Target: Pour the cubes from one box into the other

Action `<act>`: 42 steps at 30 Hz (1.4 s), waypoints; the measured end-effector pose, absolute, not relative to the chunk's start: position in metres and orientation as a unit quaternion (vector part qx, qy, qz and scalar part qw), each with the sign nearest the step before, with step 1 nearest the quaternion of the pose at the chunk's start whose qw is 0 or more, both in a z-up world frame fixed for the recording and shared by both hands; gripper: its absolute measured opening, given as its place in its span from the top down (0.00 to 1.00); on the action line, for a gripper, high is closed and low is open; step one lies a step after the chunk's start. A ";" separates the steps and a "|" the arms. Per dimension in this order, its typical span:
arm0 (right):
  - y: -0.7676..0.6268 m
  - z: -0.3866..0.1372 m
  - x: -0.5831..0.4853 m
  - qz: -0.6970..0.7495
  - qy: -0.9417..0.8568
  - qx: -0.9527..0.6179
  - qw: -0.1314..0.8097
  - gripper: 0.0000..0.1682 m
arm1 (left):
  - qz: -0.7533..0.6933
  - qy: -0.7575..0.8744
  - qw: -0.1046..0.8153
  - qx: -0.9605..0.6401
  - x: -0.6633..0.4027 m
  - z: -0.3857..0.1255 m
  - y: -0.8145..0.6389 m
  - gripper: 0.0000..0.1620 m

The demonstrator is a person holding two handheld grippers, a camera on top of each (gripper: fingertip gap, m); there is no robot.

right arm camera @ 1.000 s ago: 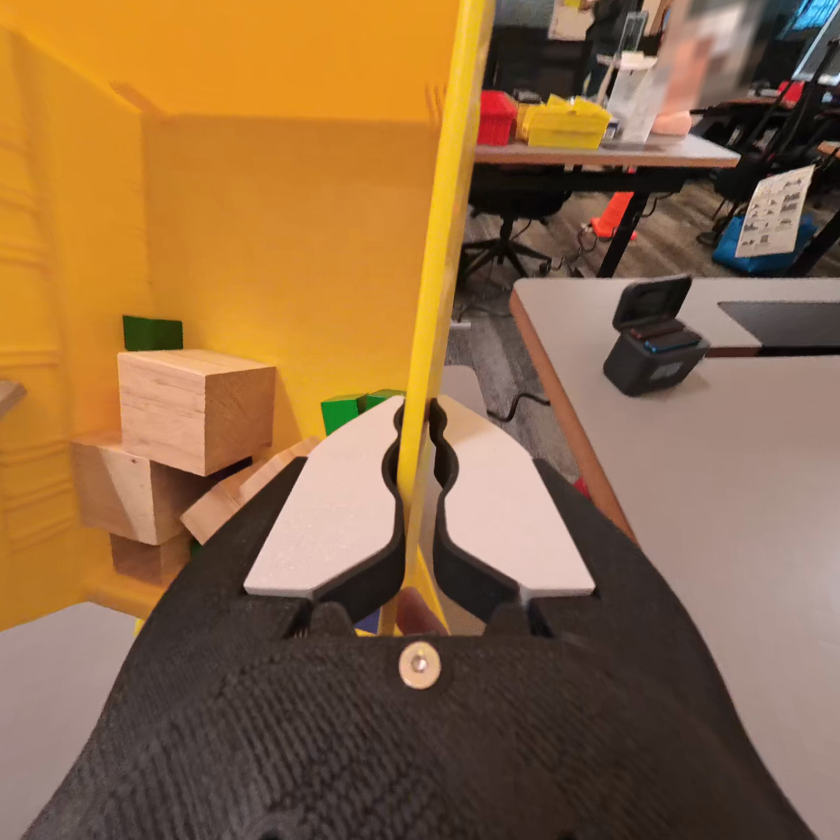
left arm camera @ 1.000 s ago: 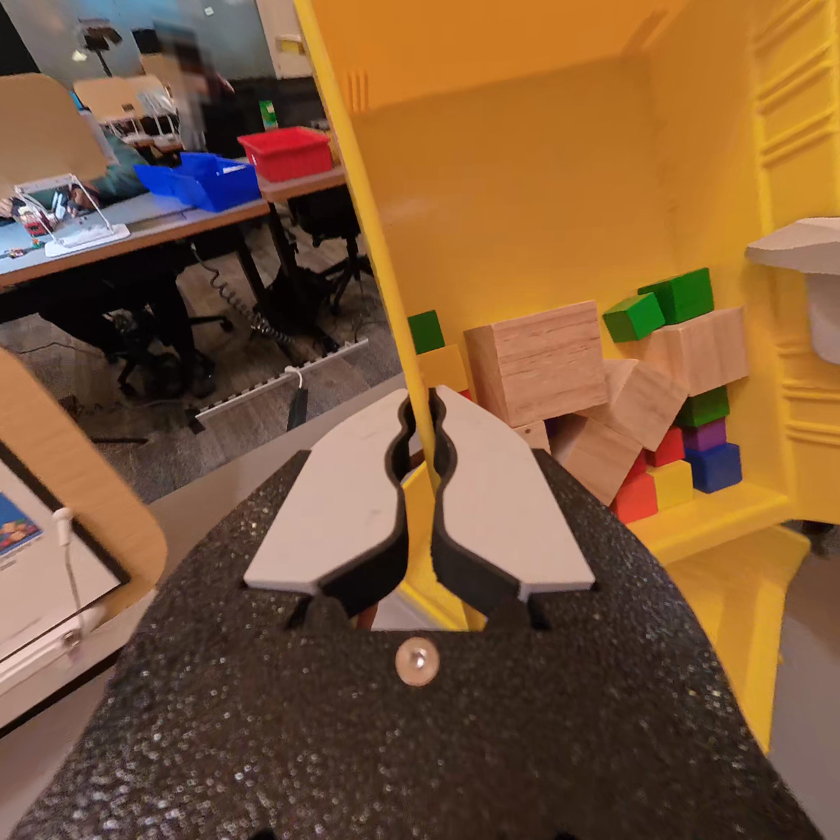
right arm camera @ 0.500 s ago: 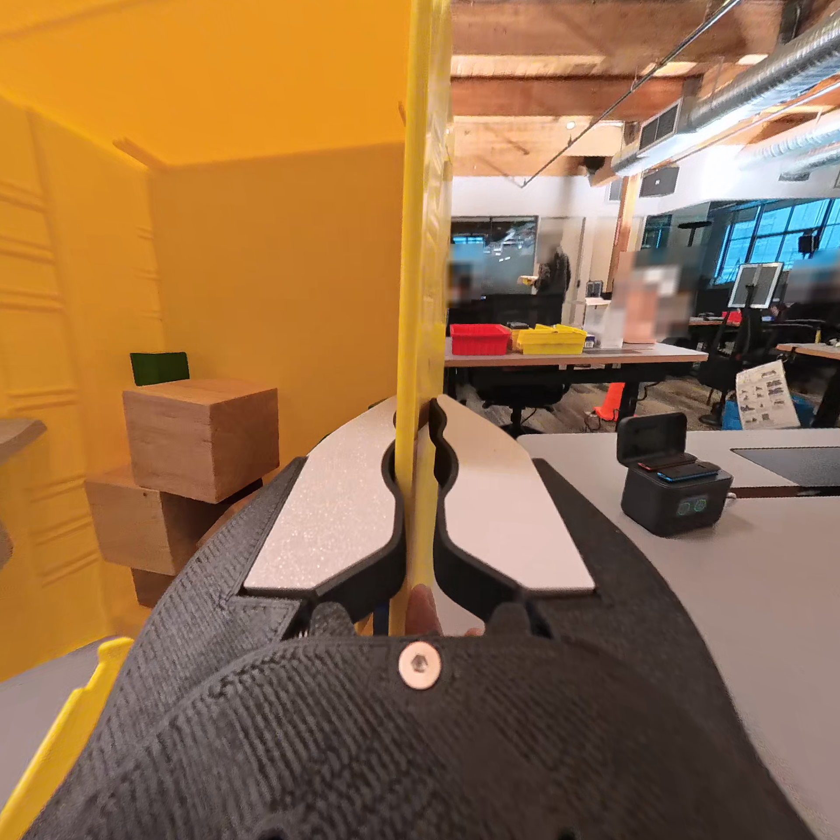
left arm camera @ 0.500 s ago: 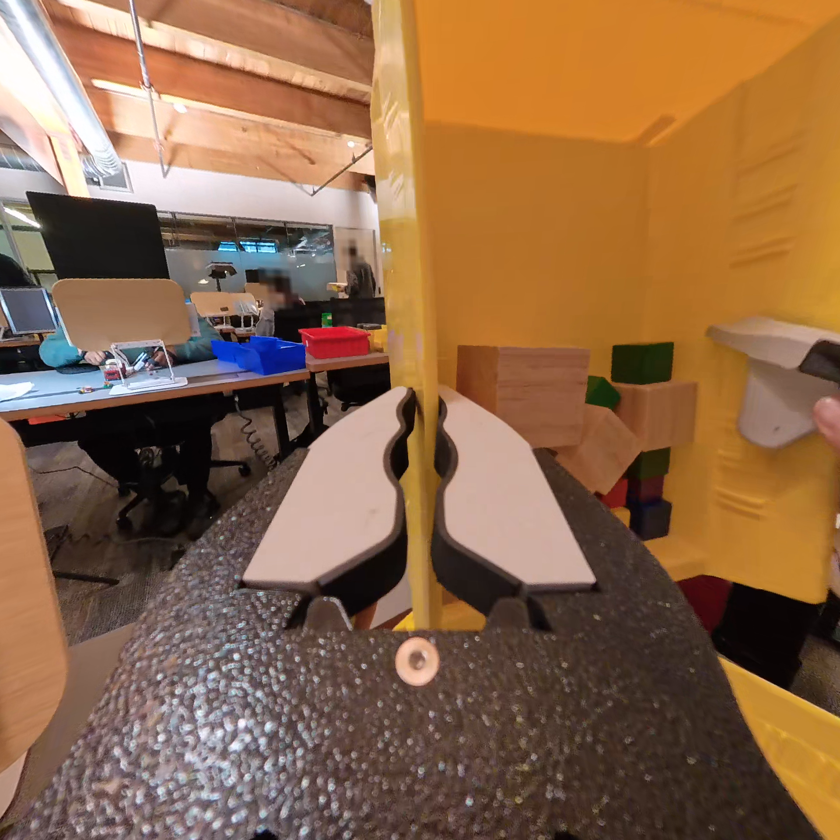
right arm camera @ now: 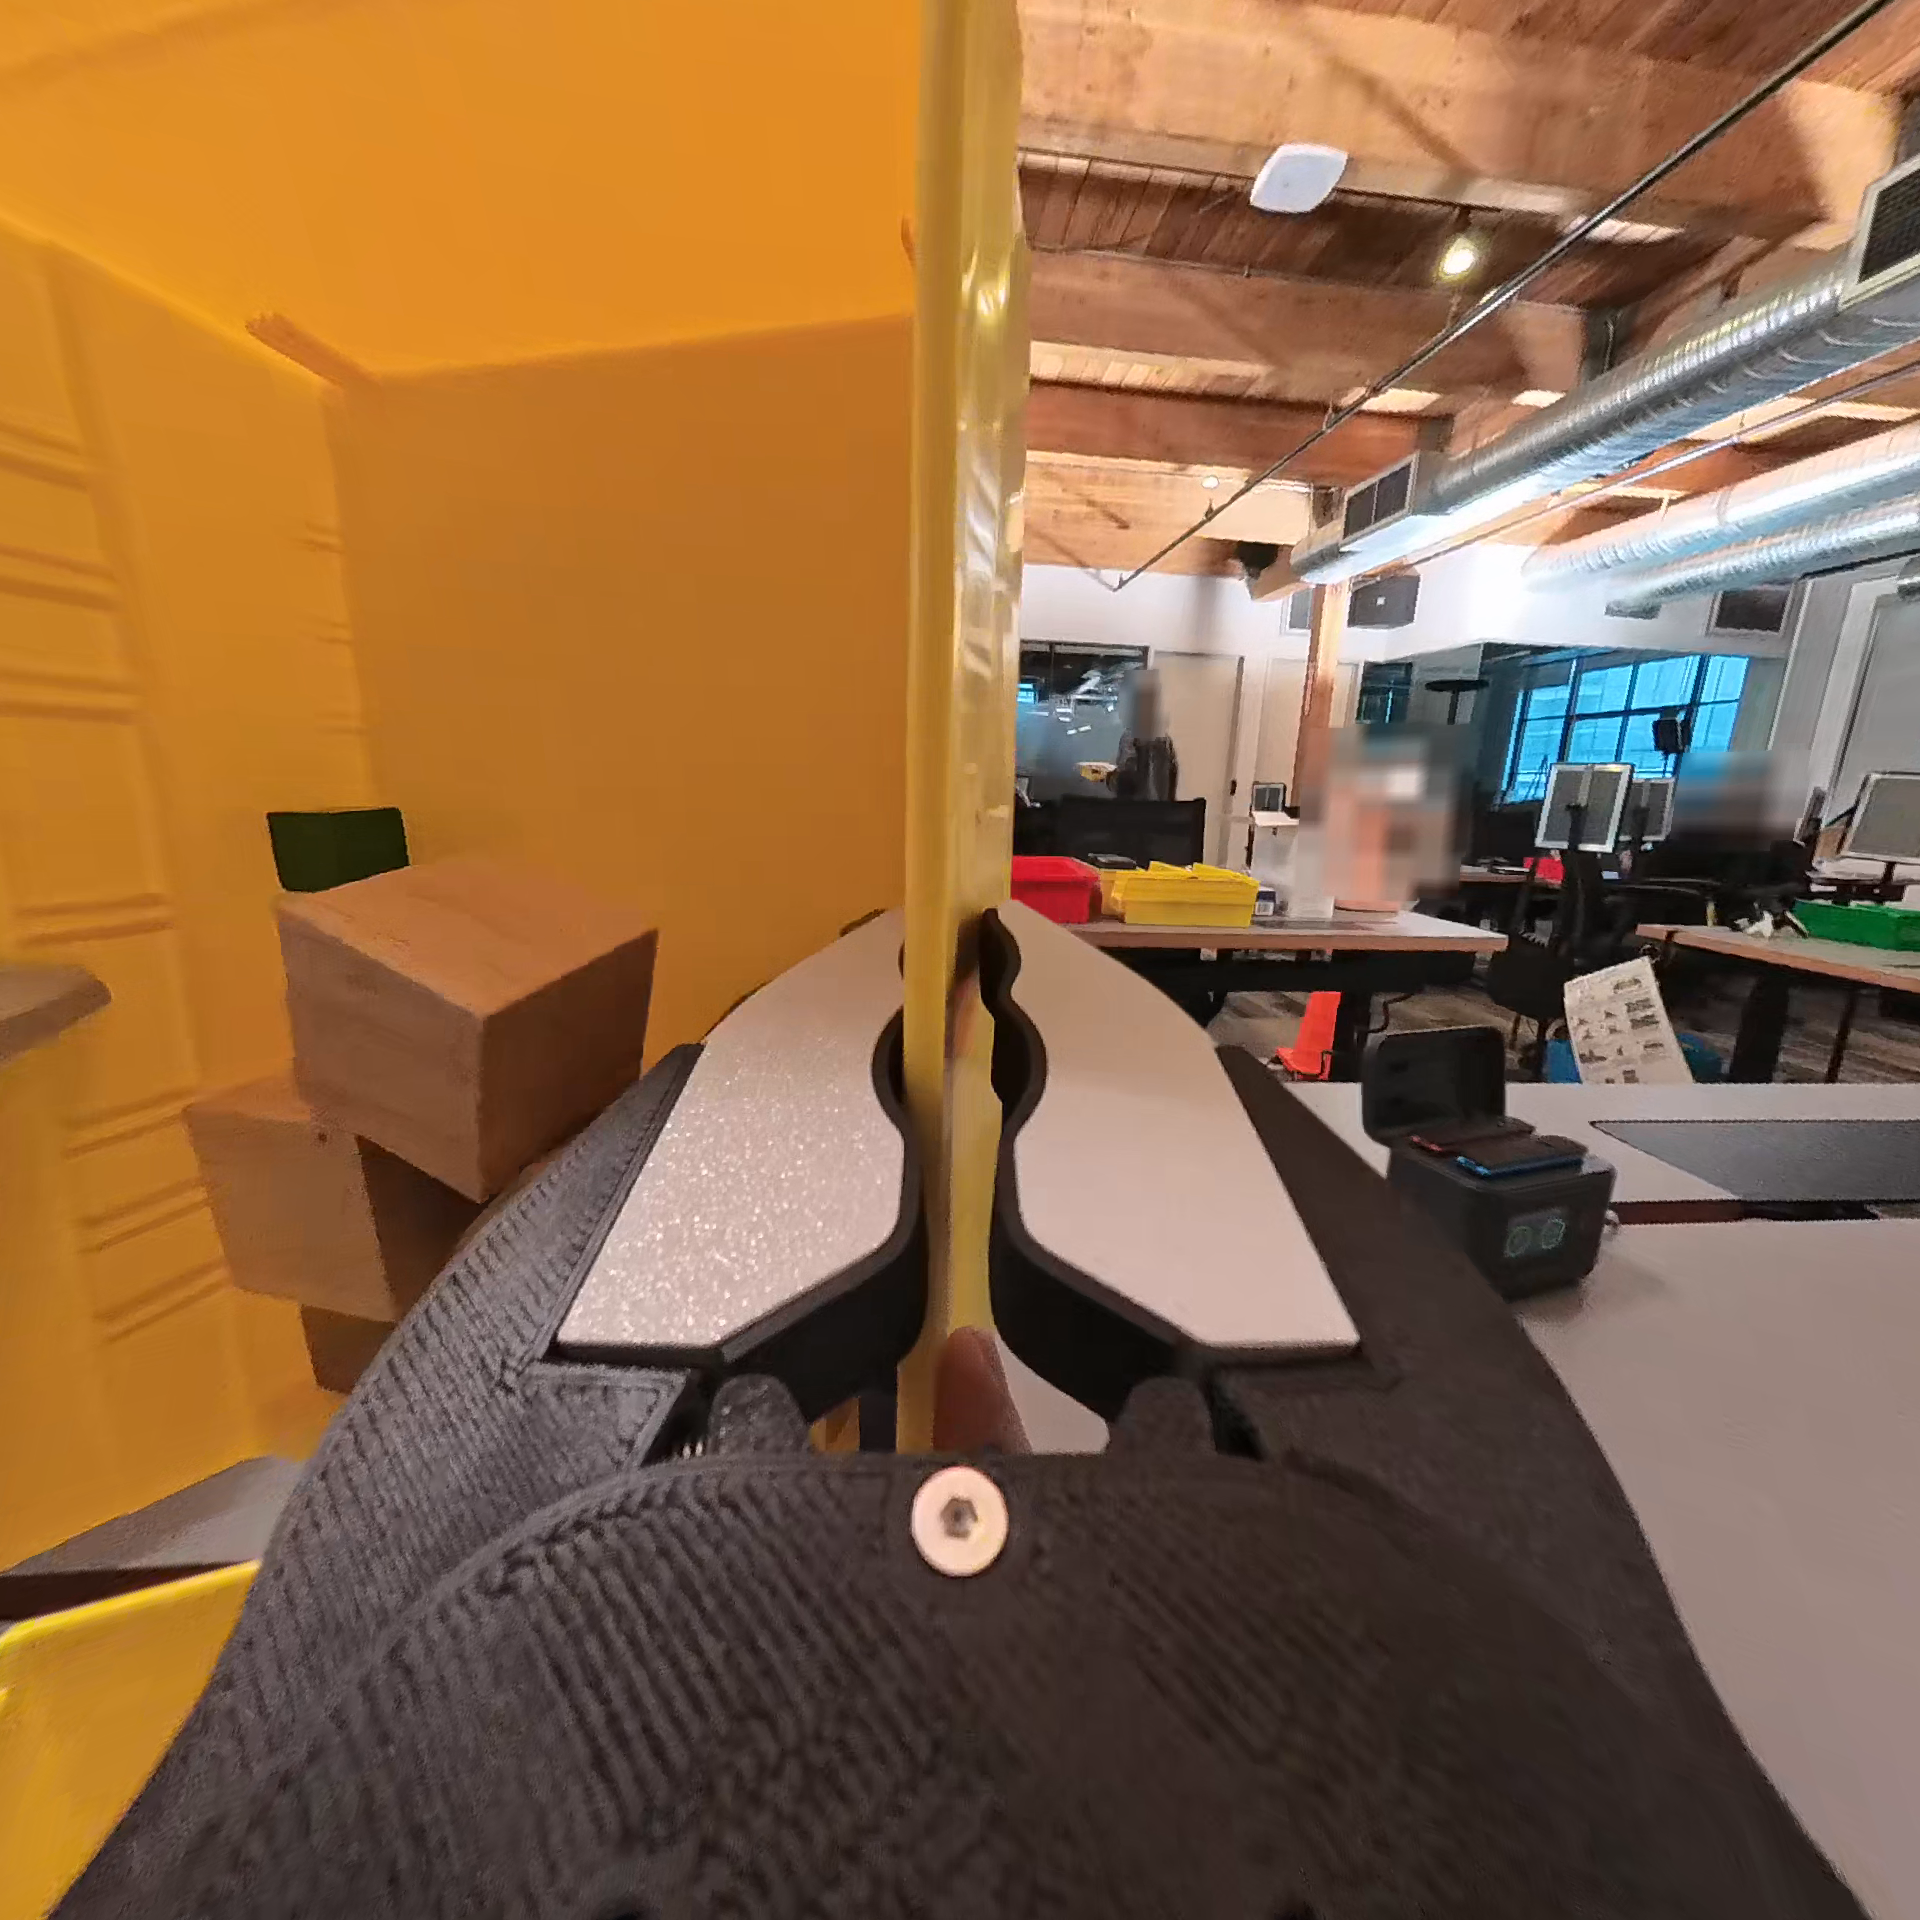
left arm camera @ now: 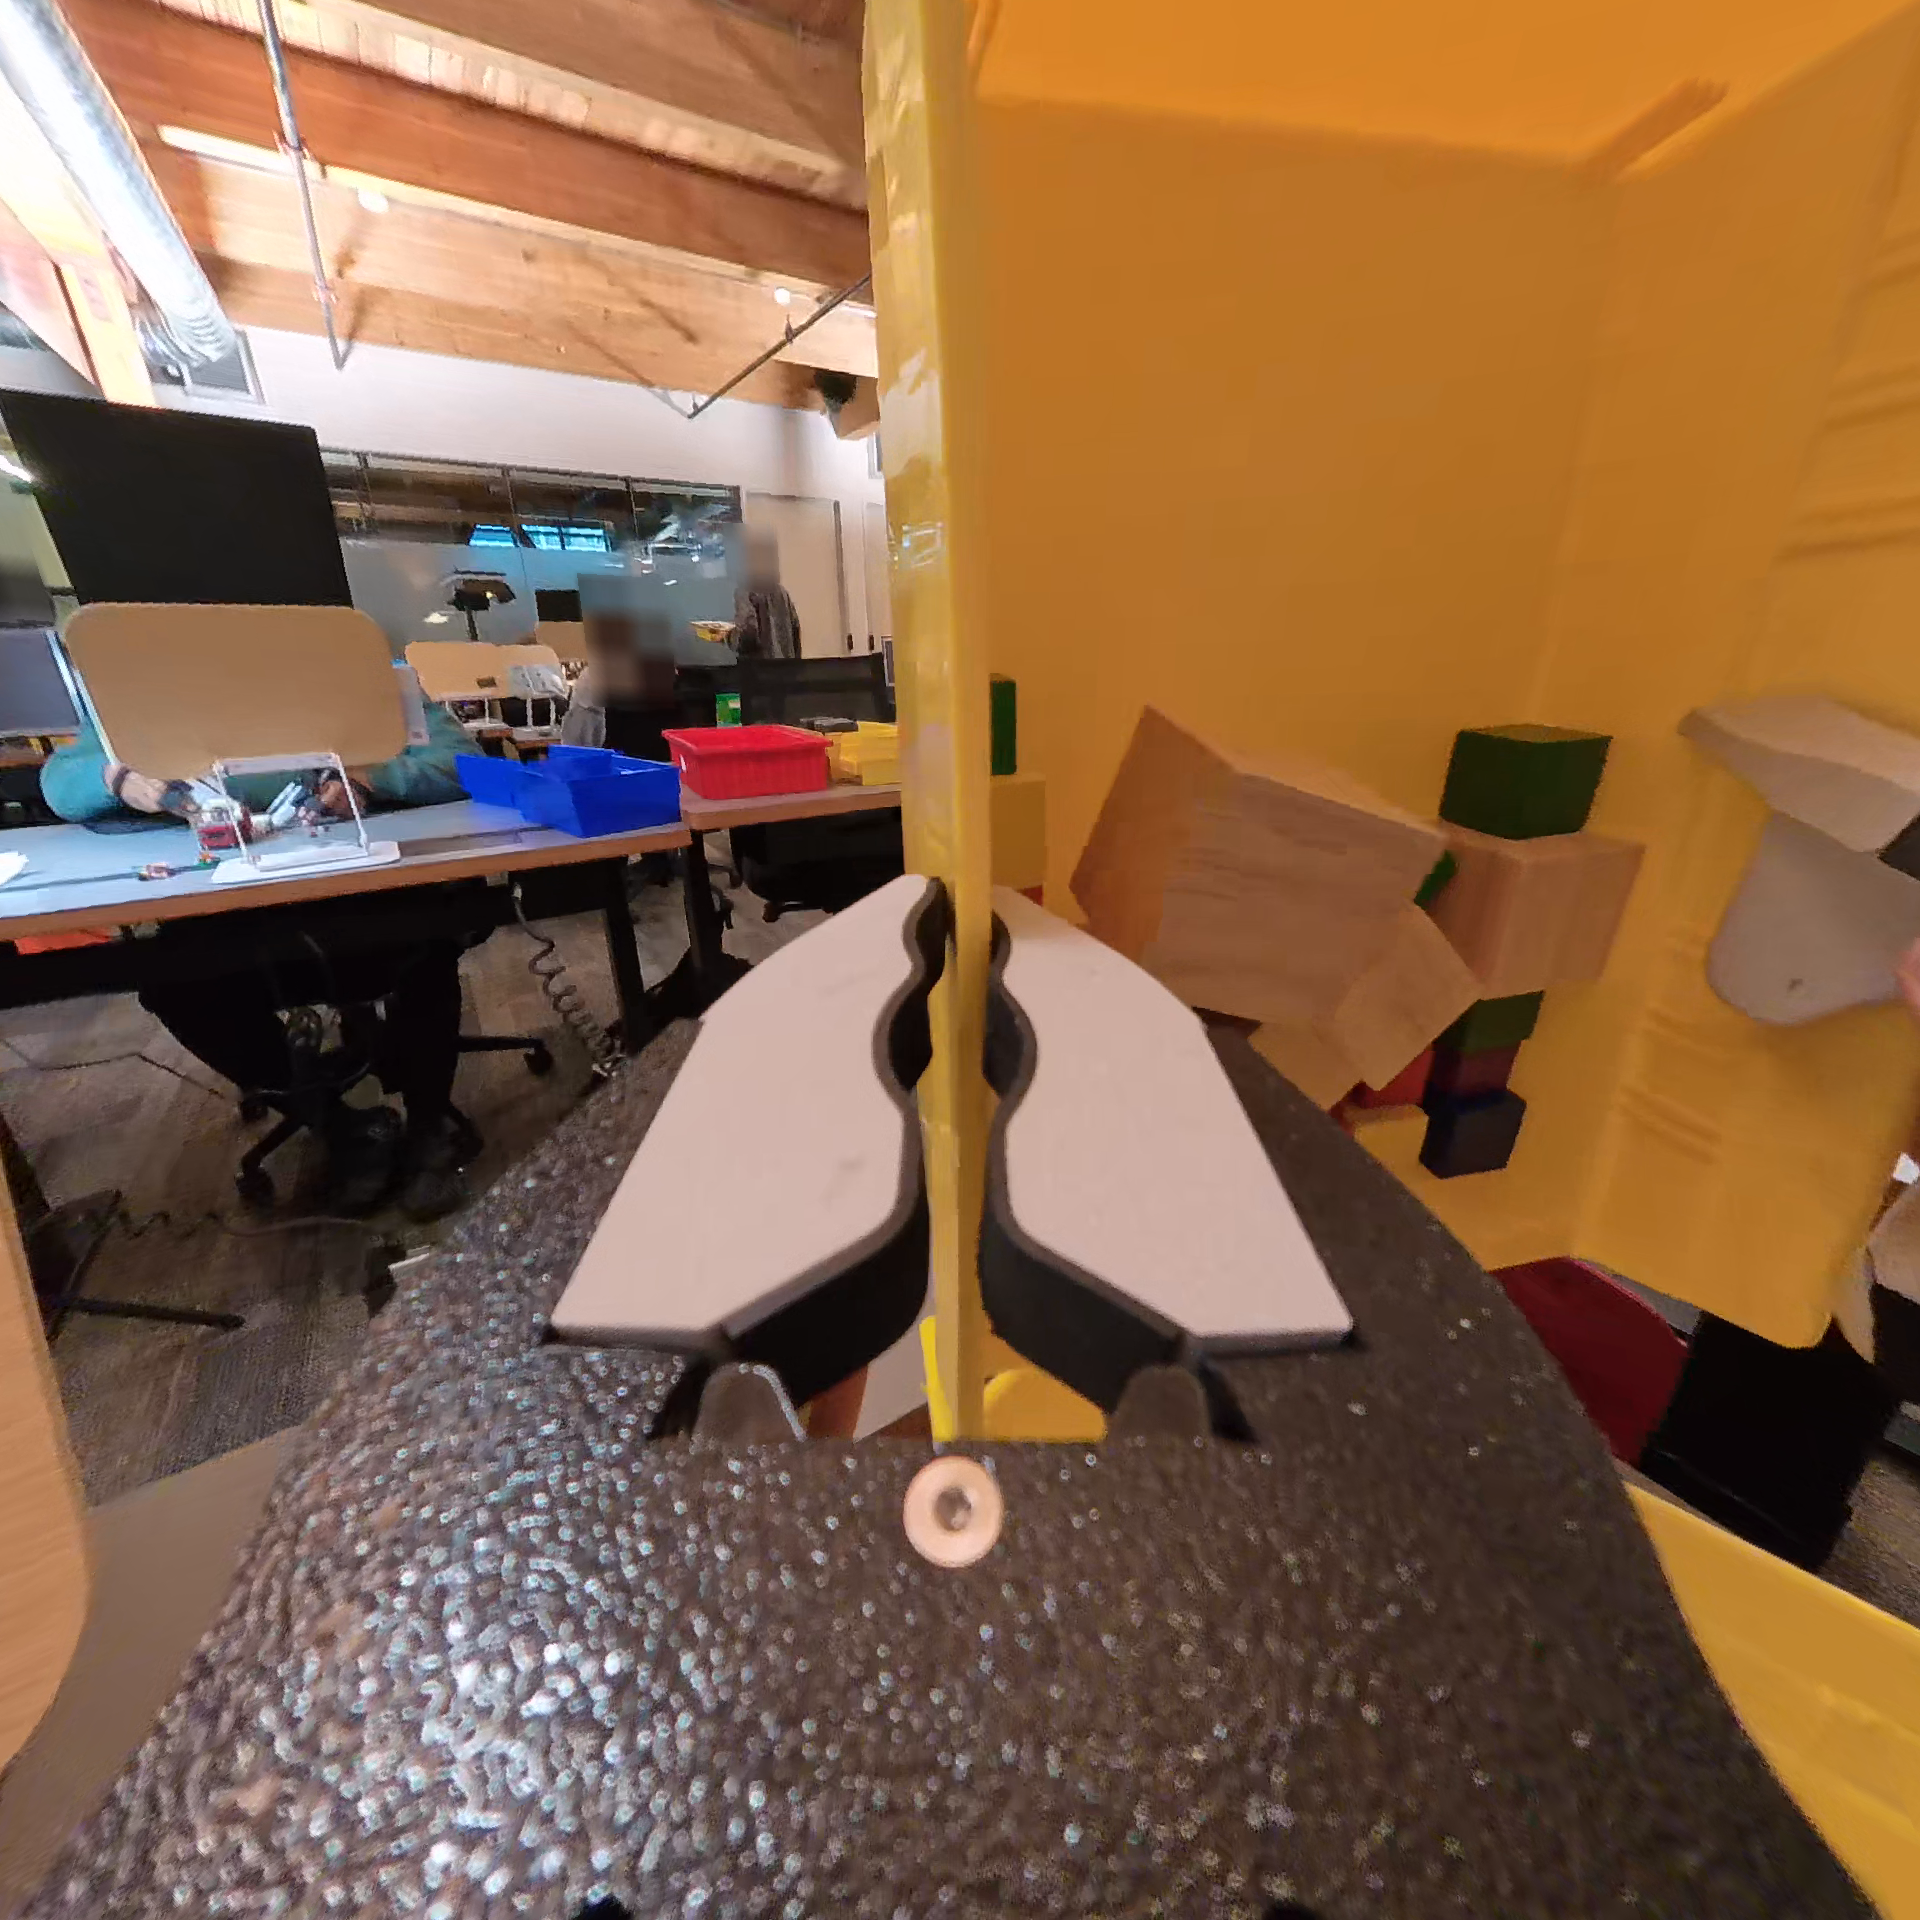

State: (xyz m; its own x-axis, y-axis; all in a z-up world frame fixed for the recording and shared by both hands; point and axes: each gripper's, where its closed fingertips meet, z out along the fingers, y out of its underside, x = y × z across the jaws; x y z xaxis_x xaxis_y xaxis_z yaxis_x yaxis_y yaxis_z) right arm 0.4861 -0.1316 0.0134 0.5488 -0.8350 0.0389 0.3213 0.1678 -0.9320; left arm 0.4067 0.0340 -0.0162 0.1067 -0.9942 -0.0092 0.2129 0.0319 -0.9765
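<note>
I hold a yellow box (left arm camera: pixel 1299 540) tipped up, one gripper on each side wall. My left gripper (left arm camera: pixel 961 914) is shut on its left wall, my right gripper (right arm camera: pixel 961 925) on its right wall (right arm camera: pixel 961 520). Inside lie large wooden cubes (left arm camera: pixel 1247 873) and small green (left arm camera: pixel 1522 779), red and blue (left arm camera: pixel 1470 1132) cubes, heaped at the box's low end. A wooden cube (right arm camera: pixel 457 1018) leans loose in the right wrist view. The right gripper's fingers (left arm camera: pixel 1808 894) show on the far wall. A second yellow box's rim (left arm camera: pixel 1787 1652) lies below, also in the right wrist view (right arm camera: pixel 94 1704).
A grey table (right arm camera: pixel 1714 1455) carries a dark open case (right arm camera: pixel 1486 1174) to the right. A wooden panel (left arm camera: pixel 31 1455) stands at the left. Behind are desks with blue (left arm camera: pixel 582 790), red (left arm camera: pixel 748 753) and yellow bins (right arm camera: pixel 1184 904), and seated people.
Both grippers have swung the box further up, so the views rose from floor to ceiling. The wooden cubes have shifted and tilted inside the box.
</note>
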 end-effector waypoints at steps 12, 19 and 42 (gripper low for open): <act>-0.125 -0.004 0.487 -0.391 0.258 -0.496 0.732 0.95 | -0.500 0.445 0.559 -0.489 0.412 -0.054 0.040 0.98; -0.121 -0.008 0.489 -0.389 0.251 -0.509 0.725 0.96 | -0.491 0.445 0.556 -0.502 0.414 -0.066 0.042 0.97; -0.134 0.020 0.452 -0.371 0.230 -0.431 0.790 0.93 | -0.537 0.412 0.572 -0.464 0.394 -0.027 0.036 0.98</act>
